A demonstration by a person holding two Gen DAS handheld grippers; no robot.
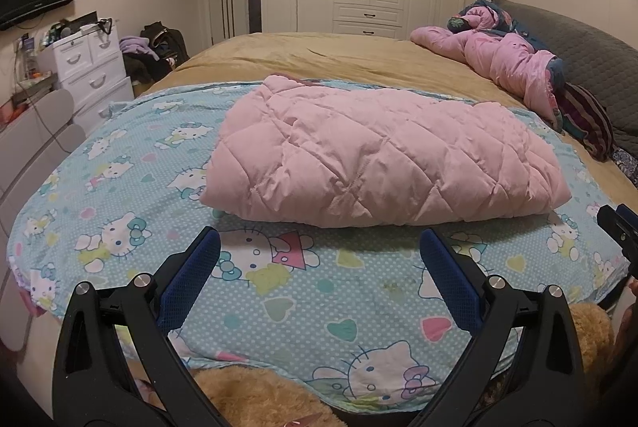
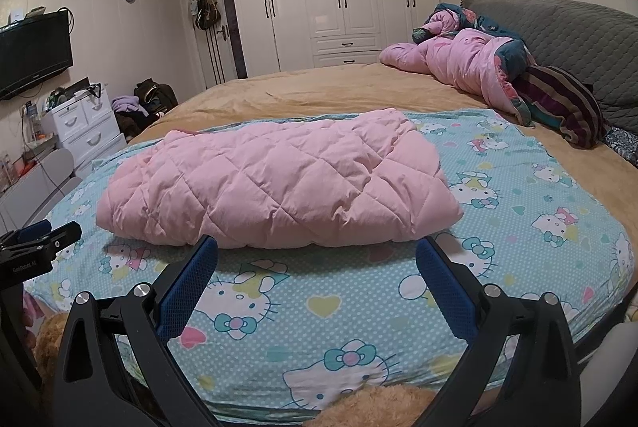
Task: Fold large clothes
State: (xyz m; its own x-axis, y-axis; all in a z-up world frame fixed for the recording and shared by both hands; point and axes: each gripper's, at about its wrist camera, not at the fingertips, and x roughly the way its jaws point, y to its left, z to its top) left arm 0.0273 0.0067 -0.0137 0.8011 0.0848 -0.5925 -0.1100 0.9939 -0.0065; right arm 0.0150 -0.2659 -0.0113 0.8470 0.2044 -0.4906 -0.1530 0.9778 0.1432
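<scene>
Looks pretty much done here: the pink coat (image 1: pixel 379 156) is already folded into a thick bundle on the cartoon sheet (image 1: pixel 131 195), at 12 o'clock from both tongs, left (image 1: pixel 319 251) and right (image 2: pixel 317 259), which are spread wide open and holding nothing.

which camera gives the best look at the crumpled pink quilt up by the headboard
The right wrist view: the crumpled pink quilt appears larger and clearer there. The left wrist view shows the same quilt smaller, squeezed toward the right edge.
</scene>
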